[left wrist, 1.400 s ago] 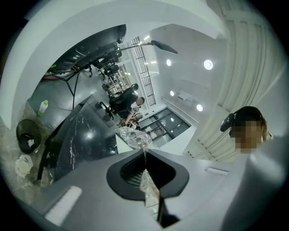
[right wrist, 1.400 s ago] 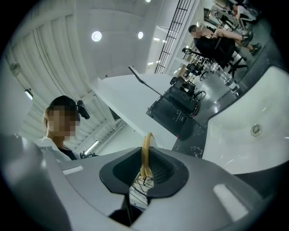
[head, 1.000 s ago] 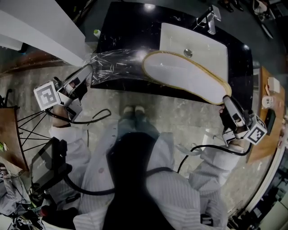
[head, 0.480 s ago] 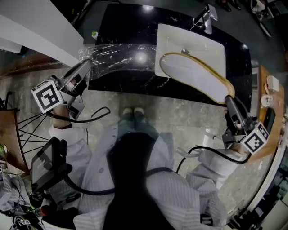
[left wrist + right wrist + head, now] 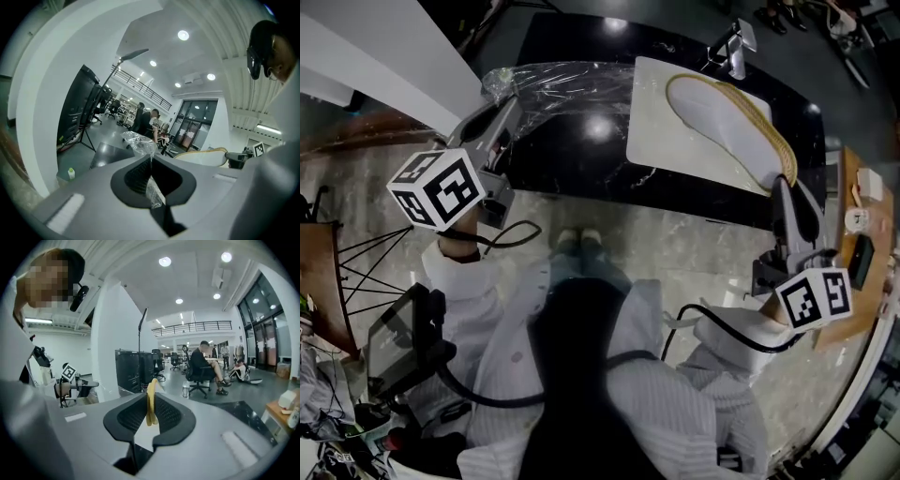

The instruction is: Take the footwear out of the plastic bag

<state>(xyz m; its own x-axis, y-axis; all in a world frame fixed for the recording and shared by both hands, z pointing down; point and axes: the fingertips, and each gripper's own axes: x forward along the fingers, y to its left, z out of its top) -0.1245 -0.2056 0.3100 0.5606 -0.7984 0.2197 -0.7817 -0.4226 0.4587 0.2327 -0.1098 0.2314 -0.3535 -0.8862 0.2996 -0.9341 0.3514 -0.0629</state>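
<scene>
Left gripper (image 5: 510, 101): jaws squeezed tight on a bit of the plastic bag (image 5: 572, 80).
Right gripper (image 5: 787, 187): jaws pinching the yellow edge of the slipper (image 5: 722, 108).
Slipper: outside the bag, above the white sink (image 5: 652, 141).
Plastic bag: above the black counter (image 5: 581, 159).

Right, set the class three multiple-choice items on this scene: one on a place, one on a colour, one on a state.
1. Where is the slipper?
A) above the white basin
B) on the floor
C) on a chair

2. What colour is the slipper's edge trim?
A) red
B) yellow
C) blue

3. The left hand-held gripper is:
A) wide open and empty
B) shut on a bottle
C) shut on the plastic bag

Answers:
1 A, the head view shows it over the basin.
2 B, a yellow band rims the white sole.
3 C, clear film is pinched between its closed jaws.
</scene>
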